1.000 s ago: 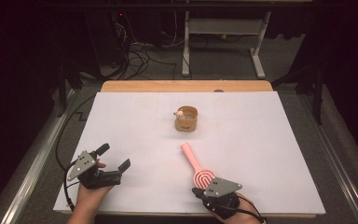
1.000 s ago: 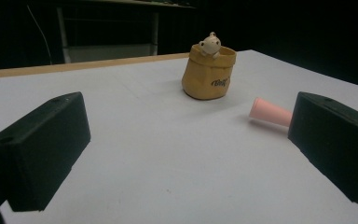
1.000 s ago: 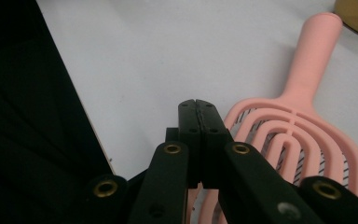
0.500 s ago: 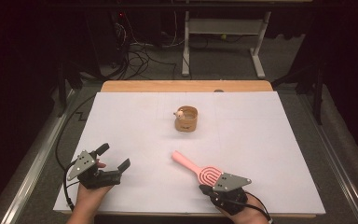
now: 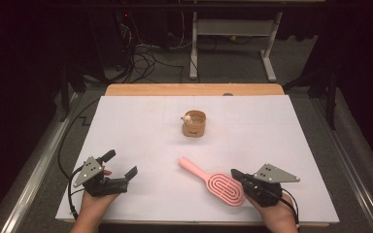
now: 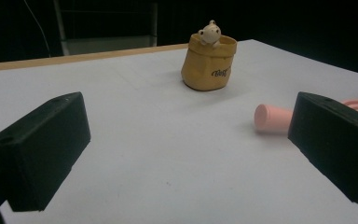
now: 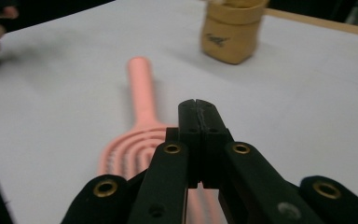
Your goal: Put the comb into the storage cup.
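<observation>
A pink brush [image 5: 222, 187] lies flat on the white table top [image 5: 281, 141], its handle pointing toward the far left. My right gripper [image 5: 236, 174] is shut, with its tips over the right part of the brush head. In the right gripper view the jaws press together with nothing between the tips, and the brush [image 7: 140, 88] runs out from under them. My left gripper [image 5: 121, 164] rests at the near left, open and empty. The brush handle [image 6: 272, 119] ends just beside its right jaw in the left gripper view.
A small tan bag [image 5: 194, 123] with a toy bear peeking from its rim stands upright at the table's middle back; it is also in the left gripper view [image 6: 209, 63]. A wooden strip [image 5: 194, 90] edges the far side. Metal rails run along both sides.
My right gripper has moved right and the brush went with it, its head sliding right and nearer while the handle swung to the left. The left gripper has stayed still.
</observation>
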The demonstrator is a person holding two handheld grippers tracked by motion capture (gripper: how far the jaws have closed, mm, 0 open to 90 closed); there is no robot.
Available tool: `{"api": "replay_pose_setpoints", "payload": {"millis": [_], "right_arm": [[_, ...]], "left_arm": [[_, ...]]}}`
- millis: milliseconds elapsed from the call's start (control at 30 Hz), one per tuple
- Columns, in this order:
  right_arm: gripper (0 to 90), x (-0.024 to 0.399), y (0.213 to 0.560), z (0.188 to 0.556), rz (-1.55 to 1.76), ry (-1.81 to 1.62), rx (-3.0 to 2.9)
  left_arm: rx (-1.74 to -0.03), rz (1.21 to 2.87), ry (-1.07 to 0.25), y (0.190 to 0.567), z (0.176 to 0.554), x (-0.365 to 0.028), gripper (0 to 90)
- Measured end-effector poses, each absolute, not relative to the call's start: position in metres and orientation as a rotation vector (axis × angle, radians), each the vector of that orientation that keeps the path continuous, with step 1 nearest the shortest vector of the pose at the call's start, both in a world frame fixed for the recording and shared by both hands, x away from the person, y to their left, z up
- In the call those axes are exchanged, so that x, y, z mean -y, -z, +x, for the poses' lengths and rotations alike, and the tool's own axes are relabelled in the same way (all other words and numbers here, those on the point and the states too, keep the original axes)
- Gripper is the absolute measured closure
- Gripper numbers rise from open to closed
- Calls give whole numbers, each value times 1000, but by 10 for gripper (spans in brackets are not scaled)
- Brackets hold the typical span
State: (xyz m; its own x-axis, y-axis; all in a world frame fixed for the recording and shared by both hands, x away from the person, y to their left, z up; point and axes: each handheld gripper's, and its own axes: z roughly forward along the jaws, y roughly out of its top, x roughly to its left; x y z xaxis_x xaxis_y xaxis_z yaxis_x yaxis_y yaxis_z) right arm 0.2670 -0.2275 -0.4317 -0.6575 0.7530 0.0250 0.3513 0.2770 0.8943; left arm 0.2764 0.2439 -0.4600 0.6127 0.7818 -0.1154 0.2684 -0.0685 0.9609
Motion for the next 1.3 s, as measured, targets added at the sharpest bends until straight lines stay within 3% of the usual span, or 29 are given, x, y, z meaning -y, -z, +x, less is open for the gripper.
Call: {"api": "replay_pose_setpoints", "payload": {"millis": [367,533,767,800,900,933,1033,1300], "right_arm": [[900,271,442,284,1162,-1303,-1945],[844,274,443,285,1173,-1307,-1920],[627,275,446,289,1206,-1329,-1940],[627,275,446,289,1206,-1329,-1940],[502,275,448,291,1210,-1345,-1959],[502,275,448,291,1210,-1345,-1959],[367,276,450,293,1213,-1371,-1975],[181,273,451,294,1197,-1363,-1980]], "left_arm": [[-877,1679,-516,462,277,-240,0],[-874,1678,-515,461,277,-240,0],[-871,1673,-512,461,277,-241,0],[-871,1673,-512,461,277,-241,0],[-871,1673,-512,461,277,-241,0],[-871,1673,-512,461,277,-240,0],[-871,1673,-511,461,277,-241,0],[-872,1679,-506,461,277,-240,0]]}}
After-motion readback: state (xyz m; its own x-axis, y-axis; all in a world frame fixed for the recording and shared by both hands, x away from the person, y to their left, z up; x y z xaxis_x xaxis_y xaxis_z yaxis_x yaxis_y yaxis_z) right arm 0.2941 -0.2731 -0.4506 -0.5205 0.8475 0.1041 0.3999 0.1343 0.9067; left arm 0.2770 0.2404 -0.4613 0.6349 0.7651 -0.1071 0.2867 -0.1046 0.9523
